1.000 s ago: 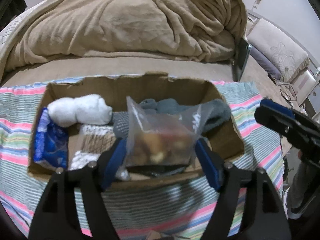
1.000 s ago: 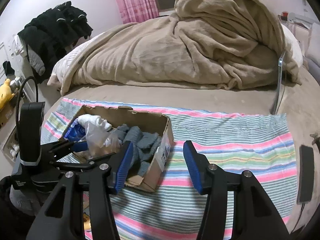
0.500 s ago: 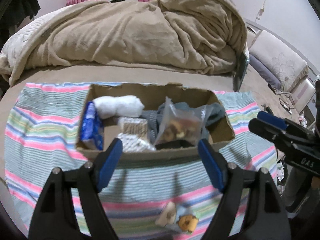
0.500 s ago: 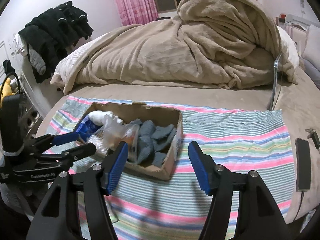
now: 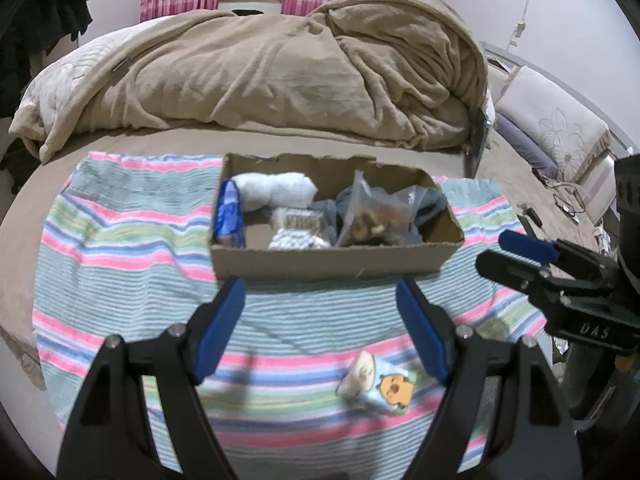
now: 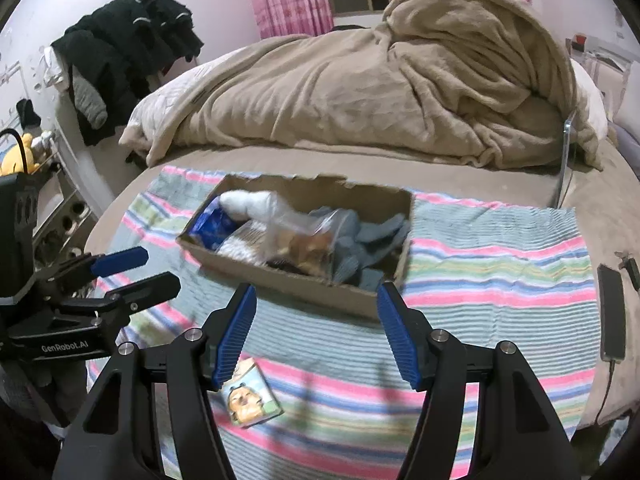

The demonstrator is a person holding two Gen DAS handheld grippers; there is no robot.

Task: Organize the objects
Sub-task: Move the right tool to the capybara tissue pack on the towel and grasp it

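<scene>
The cardboard box [image 5: 332, 264] sits on the striped towel [image 5: 120, 248], which is spread over the bed, and it holds a mixed load — a clear plastic bag [image 5: 380, 216] of brownish items propped upright toward the right, grey socks [image 6: 372, 236] behind and beside the bag, a white rolled cloth [image 5: 276, 190] at the back left, and a blue packet [image 5: 229, 216] standing against the left wall. A small cartoon-printed packet [image 5: 380, 386] lies alone on the towel, nearer than the box. The left gripper [image 5: 320, 332] hangs over the towel just short of the box, its jaws spread wide and empty. The right gripper [image 6: 316, 336] is likewise wide apart, holding nothing. A heaped tan blanket [image 5: 280, 72] fills the bed behind — a phone [image 6: 612, 312] lies at the right edge
</scene>
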